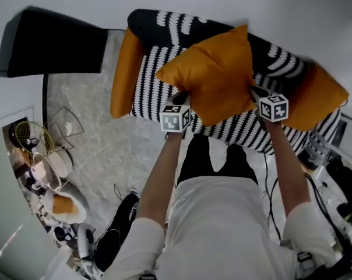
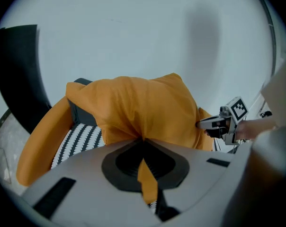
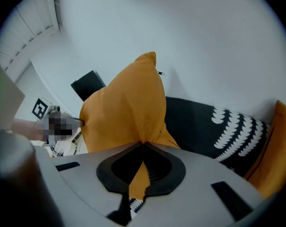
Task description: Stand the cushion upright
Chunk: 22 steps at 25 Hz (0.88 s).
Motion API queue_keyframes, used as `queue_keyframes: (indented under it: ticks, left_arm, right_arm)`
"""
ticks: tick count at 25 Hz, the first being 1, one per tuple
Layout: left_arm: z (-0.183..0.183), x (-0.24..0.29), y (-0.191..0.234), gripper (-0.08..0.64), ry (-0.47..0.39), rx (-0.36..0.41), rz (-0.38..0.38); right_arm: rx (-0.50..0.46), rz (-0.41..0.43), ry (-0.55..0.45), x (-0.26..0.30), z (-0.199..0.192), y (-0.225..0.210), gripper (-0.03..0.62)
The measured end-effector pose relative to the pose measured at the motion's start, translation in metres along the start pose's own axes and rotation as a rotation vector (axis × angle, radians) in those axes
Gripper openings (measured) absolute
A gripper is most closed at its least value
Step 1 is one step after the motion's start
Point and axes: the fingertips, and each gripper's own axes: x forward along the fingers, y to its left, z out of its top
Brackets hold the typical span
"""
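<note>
An orange cushion hangs lifted over the seat of a black-and-white striped armchair, one corner pointing toward the chair's back. My left gripper is shut on the cushion's near left corner, my right gripper on its near right corner. In the left gripper view the orange cushion bunches into my left gripper, and the other gripper shows at its far side. The right gripper view has the cushion rising in a peak from my right gripper. A strip of orange fabric runs down between each pair of jaws.
The armchair has orange arms on both sides and stands against a white wall. A black cabinet sits to its left on a mottled grey floor. Wire baskets and clutter lie at the left, cables and gear at the right.
</note>
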Motion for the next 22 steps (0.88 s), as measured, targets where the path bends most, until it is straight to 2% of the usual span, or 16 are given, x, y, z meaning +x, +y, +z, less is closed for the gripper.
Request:
queue_keyframes:
  ticks: [4,8,15,18,22]
  left_arm:
    - [0.037,0.029,-0.033,0.007,0.014,0.1,-0.054]
    - [0.073,0.06,-0.066,0.006,0.02,0.21,-0.093]
    - [0.124,0.109,-0.093,0.006,0.029,0.357,-0.132]
    - [0.13,0.129,-0.09,0.008,0.053,0.383,-0.132]
    - [0.105,0.151,-0.083,0.008,0.148,0.377,-0.121]
  right_arm:
    - [0.117,-0.06,-0.074,-0.022,-0.01,-0.037,0.037]
    - [0.212,-0.083,-0.147,-0.039,-0.016,-0.064,0.037]
    - [0.317,-0.119,-0.181,-0.035,-0.033,-0.086,0.037]
    - [0.336,-0.136,-0.154,-0.021,-0.045,-0.087,0.038]
    - [0.36,-0.151,-0.074,-0.001,-0.073,-0.095,0.038]
